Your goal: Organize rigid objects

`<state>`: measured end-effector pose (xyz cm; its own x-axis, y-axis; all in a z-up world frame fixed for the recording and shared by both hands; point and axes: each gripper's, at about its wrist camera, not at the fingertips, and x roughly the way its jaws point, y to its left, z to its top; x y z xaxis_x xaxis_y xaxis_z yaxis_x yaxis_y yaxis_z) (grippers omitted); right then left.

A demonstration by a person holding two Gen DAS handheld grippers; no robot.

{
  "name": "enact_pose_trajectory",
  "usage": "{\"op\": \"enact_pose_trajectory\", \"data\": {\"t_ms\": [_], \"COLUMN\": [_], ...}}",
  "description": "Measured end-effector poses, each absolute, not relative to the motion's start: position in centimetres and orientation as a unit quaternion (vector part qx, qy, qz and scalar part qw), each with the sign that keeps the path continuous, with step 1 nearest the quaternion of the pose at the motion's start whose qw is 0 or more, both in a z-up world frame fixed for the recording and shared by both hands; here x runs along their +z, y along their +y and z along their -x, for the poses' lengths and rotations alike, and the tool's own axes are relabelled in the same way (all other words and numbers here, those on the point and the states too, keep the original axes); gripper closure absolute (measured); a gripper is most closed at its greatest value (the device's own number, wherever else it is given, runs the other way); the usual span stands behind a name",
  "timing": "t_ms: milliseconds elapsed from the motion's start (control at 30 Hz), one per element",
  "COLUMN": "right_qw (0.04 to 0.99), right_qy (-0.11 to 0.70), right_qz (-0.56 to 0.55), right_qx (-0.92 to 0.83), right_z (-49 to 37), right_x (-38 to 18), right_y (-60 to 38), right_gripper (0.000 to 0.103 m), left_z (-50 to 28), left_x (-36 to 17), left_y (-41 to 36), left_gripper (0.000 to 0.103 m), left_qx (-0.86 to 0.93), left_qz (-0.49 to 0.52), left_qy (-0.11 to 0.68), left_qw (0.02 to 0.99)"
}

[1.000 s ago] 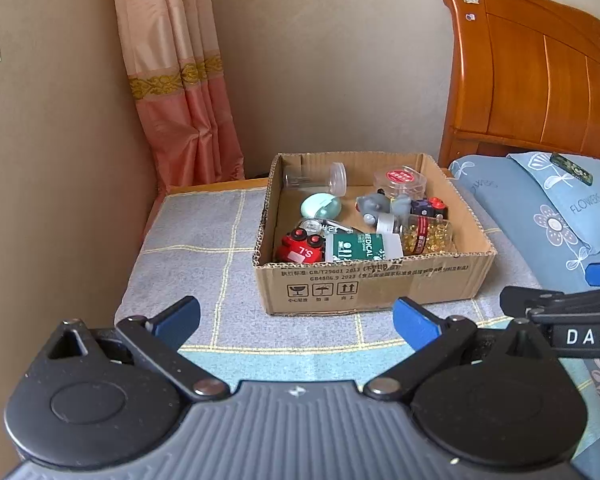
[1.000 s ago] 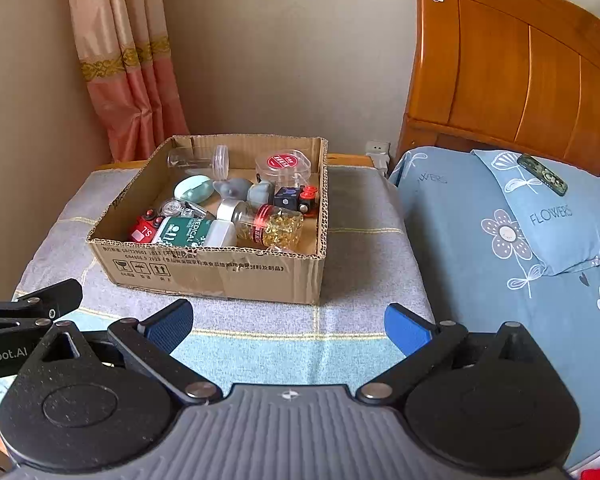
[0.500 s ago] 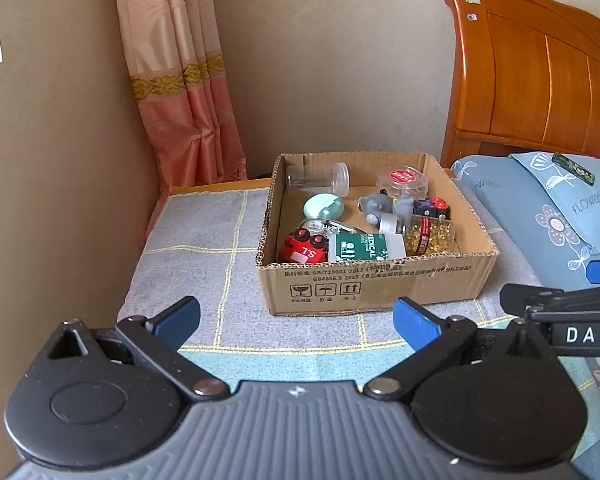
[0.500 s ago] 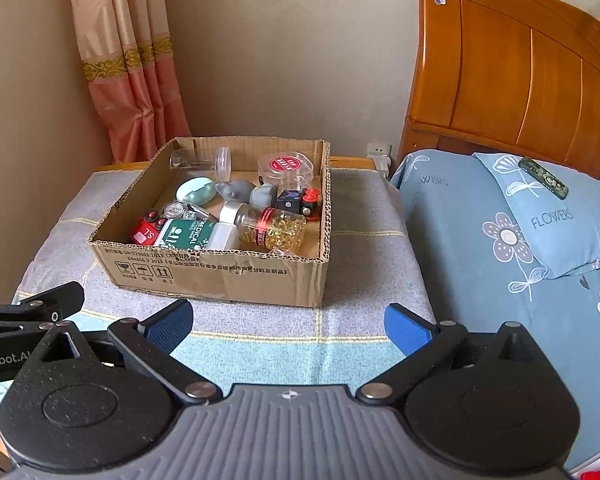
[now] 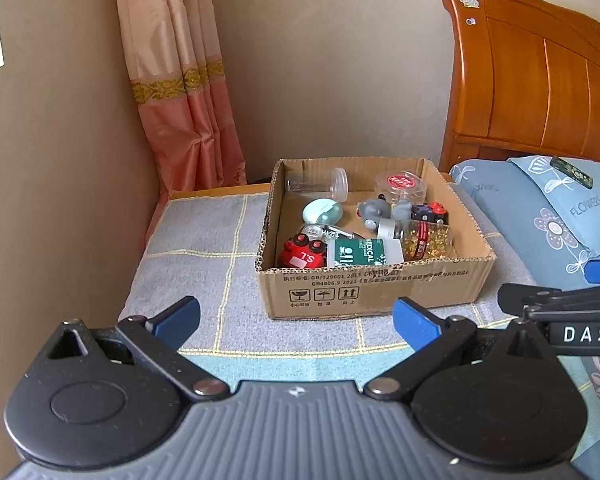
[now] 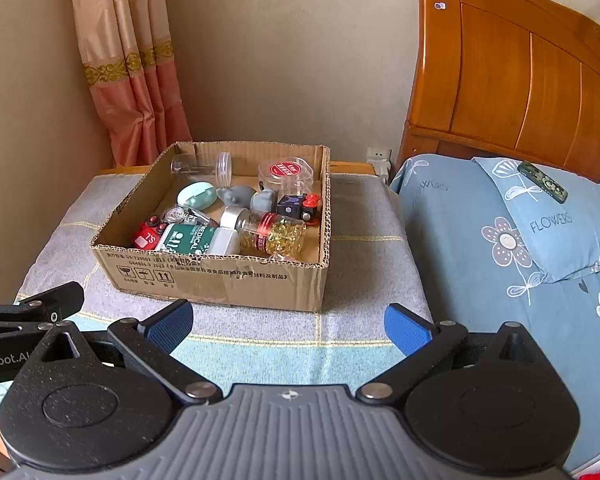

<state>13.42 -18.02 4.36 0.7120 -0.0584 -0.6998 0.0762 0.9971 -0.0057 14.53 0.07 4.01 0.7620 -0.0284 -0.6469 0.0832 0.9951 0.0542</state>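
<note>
An open cardboard box (image 5: 374, 292) (image 6: 220, 282) stands on a cloth-covered bedside table. It holds several small items: a red toy car (image 5: 302, 254), a green-labelled medical bottle (image 5: 360, 252) (image 6: 196, 240), a bottle of yellow capsules (image 5: 424, 236) (image 6: 276, 232), a mint case (image 5: 322, 210), a grey figure (image 6: 240, 196), a clear jar (image 5: 320, 182) and a red-lidded tub (image 6: 286, 172). My left gripper (image 5: 296, 320) is open and empty, in front of the box. My right gripper (image 6: 288, 322) is open and empty, also in front of it.
The grey checked cloth (image 5: 204, 248) covers the table left of the box. A bed with a blue floral pillow (image 6: 540, 216) and wooden headboard (image 6: 520, 68) lies to the right. A pink curtain (image 5: 180, 80) hangs at the back left. A dark remote (image 6: 542, 176) lies on the pillow.
Both views have shifted slightly; the box sits a little farther off and to the right. Both grippers stay open and empty.
</note>
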Motion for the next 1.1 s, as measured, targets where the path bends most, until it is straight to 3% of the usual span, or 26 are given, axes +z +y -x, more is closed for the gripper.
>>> {"op": "enact_pose_trajectory", "data": {"t_ms": [1100], "right_qw": [0.927], "right_qy": [0.372], "right_qz": [-0.013], "right_qx": [-0.037], "right_z": [-13.18], "right_x": [4.7], "right_y": [-18.28], "right_gripper": [0.0], "left_z": [-14.4], "left_x": [4.09], "left_y": [-0.15], "left_gripper": [0.001], "left_qx": [-0.029], "left_qz": [-0.044], "left_qy": [0.339], "left_qw": [0.939]}}
